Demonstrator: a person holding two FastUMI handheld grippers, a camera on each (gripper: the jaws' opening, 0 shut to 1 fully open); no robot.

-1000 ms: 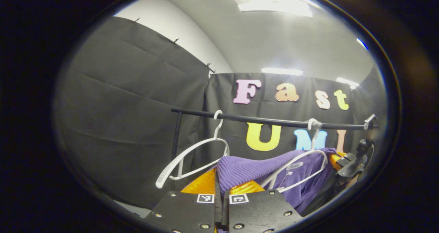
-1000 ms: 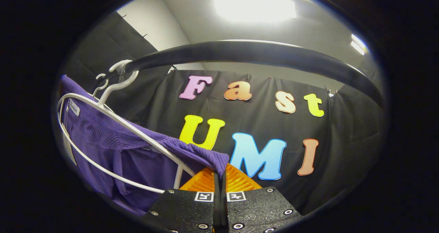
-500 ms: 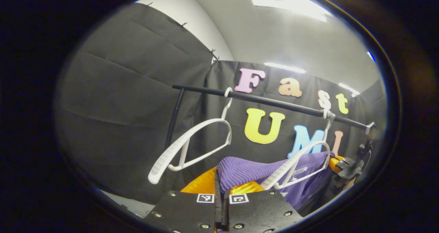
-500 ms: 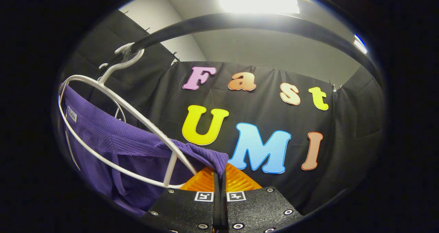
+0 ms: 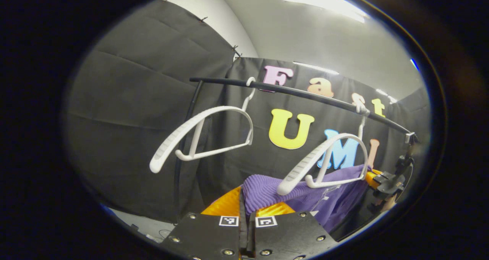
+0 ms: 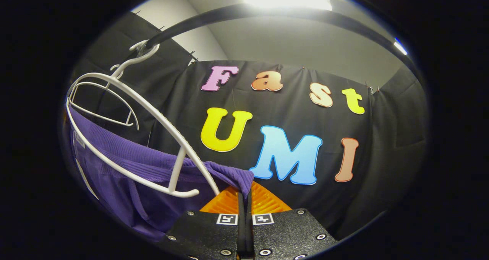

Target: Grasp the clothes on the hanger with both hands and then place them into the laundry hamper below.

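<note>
A purple ribbed garment [image 5: 275,191] stretches between my two grippers, below the white hanger [image 5: 324,160] it came from. In the left gripper view my left gripper [image 5: 244,200] is shut on one end of the garment, and the right gripper [image 5: 382,179] shows at the far right holding the other end. In the right gripper view my right gripper [image 6: 244,193] is shut on a corner of the purple garment [image 6: 133,168], which hangs under the white hanger [image 6: 153,137].
A black rail [image 5: 305,95] runs across the booth with a bare white hanger [image 5: 202,134] on its left part. In the right gripper view the rail [image 6: 267,15] arcs overhead. A black upright post [image 5: 187,137] holds the rail's left end.
Both grippers have dropped lower with the garment. The purple cloth has slid down off the hanger, which now hangs free above it.
</note>
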